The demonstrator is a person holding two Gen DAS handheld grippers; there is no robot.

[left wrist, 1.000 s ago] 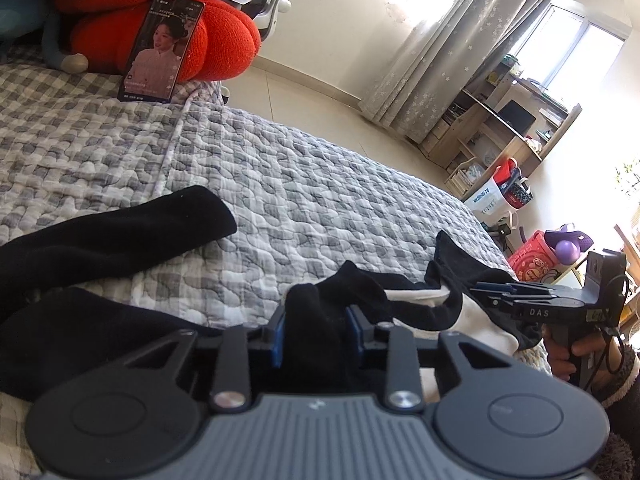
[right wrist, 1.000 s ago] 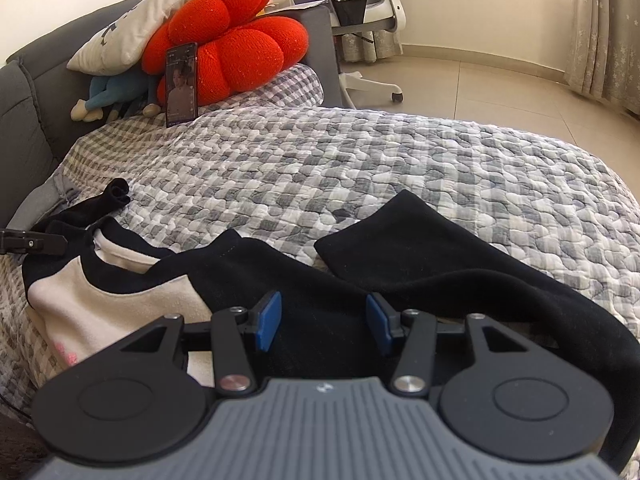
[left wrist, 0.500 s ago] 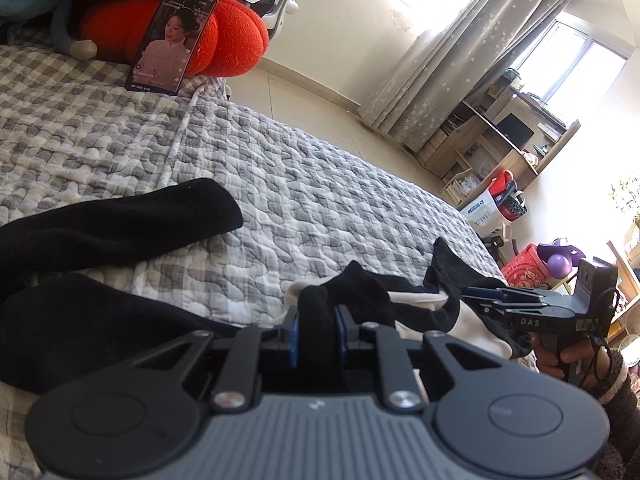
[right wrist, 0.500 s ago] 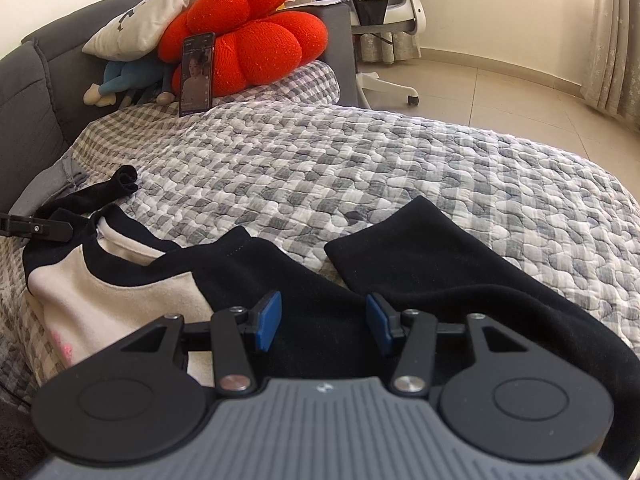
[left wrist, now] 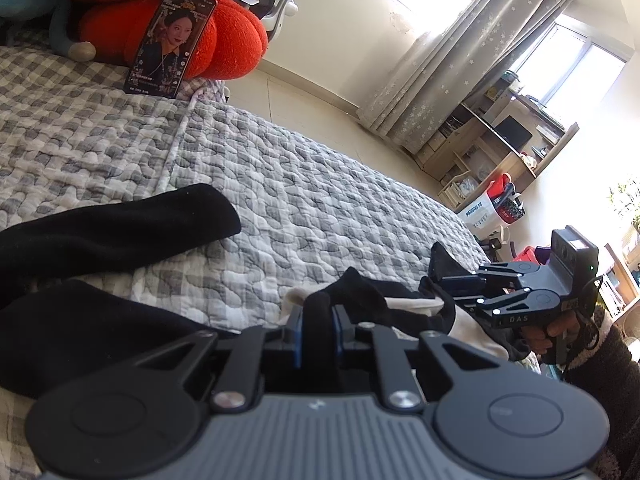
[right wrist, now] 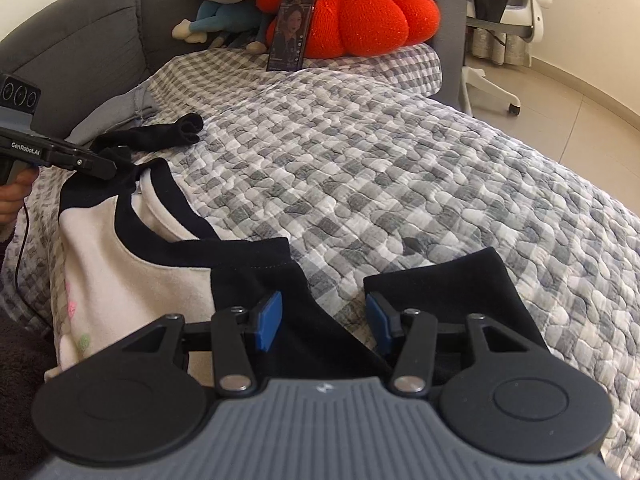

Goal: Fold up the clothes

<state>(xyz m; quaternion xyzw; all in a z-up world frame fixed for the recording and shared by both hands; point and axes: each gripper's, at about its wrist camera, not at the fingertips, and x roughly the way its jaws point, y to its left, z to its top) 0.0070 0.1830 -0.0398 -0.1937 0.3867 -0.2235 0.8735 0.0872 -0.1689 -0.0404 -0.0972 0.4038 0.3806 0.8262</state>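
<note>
On one quilt (right wrist: 400,168) — one sweatshirt (right wrist: 132,276), two claws.

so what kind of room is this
Most likely a bedroom at home: a bed under a grey checked quilt, a red plush cushion at its head, and a desk with shelves by the curtained window.

A phone (right wrist: 291,31) leans on a red cushion (right wrist: 356,20) far ahead of the tongs; checked quilt (right wrist: 400,168) beneath.
</note>
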